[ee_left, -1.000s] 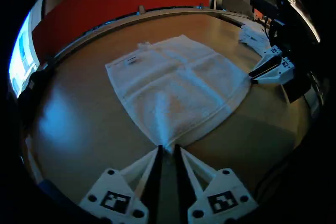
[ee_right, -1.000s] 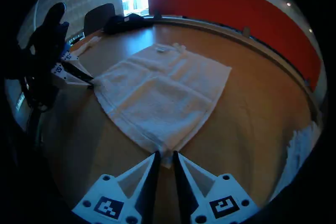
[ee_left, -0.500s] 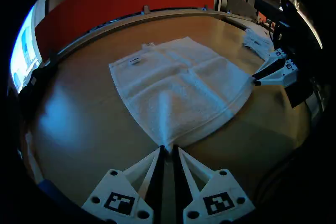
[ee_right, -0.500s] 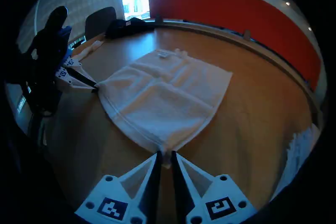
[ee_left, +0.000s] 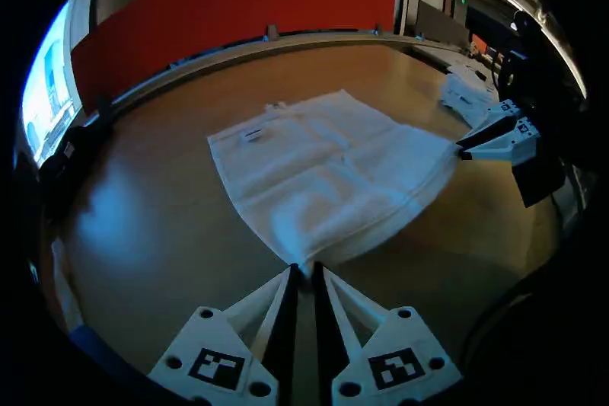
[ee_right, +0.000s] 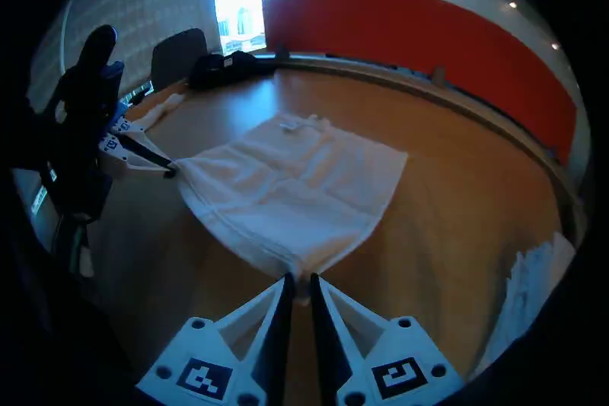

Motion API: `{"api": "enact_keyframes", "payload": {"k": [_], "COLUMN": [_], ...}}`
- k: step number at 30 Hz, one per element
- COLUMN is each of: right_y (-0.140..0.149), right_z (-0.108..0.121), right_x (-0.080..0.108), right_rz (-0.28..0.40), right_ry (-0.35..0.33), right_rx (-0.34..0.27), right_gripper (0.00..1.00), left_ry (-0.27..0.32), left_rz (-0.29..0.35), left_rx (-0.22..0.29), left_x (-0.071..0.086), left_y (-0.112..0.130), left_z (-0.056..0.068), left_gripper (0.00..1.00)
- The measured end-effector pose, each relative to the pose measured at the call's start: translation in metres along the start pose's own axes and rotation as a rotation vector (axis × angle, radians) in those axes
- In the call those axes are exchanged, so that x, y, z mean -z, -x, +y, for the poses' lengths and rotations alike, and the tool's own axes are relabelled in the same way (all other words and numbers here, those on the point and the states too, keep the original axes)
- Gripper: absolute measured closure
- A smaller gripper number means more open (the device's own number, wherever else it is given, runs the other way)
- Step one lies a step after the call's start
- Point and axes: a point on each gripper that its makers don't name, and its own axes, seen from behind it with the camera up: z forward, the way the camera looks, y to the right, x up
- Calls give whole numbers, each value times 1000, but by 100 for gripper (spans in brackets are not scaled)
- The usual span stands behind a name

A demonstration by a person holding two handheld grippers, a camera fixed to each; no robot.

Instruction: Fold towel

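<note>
My left claw (ee_left: 306, 269) and right claw (ee_right: 301, 278) look alike: white triangular fingers (ee_left: 259, 293), black inner pads (ee_left: 283, 322), square black-and-white markers (ee_left: 218, 368), dark screw holes (ee_left: 201, 313).

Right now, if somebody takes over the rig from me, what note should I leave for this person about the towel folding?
The left hand-held gripper is shut on one near corner of the towel.
The right hand-held gripper is shut on the other near corner.
The towel lies open on the table, with its tag at the far edge. The near edge seems slightly lifted.
Done: both corners are gripped.
Left: probably carry both corners over to the far edge, lay them down and release.
</note>
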Motion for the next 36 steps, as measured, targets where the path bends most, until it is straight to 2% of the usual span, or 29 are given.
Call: {"api": "enact_keyframes", "payload": {"k": [11, 20, 29, 36], "right_y": [-31, -51, -63, -67], "right_z": [-3, -11, -17, -20], "right_x": [27, 50, 72, 83], "right_rz": [44, 73, 82, 80], "right_ry": [-4, -15, -30, -37], "right_rx": [33, 22, 33, 44], "right_gripper": [83, 84, 84, 84], "left_ry": [-6, 3, 11, 19], "left_rz": [7, -2, -5, -8], "left_rx": [6, 29, 28, 17], "left_x": [27, 46, 66, 75], "left_y": [-17, -29, -39, -43], "left_z": [3, 6, 11, 15], "left_gripper": [86, 86, 86, 86]}}
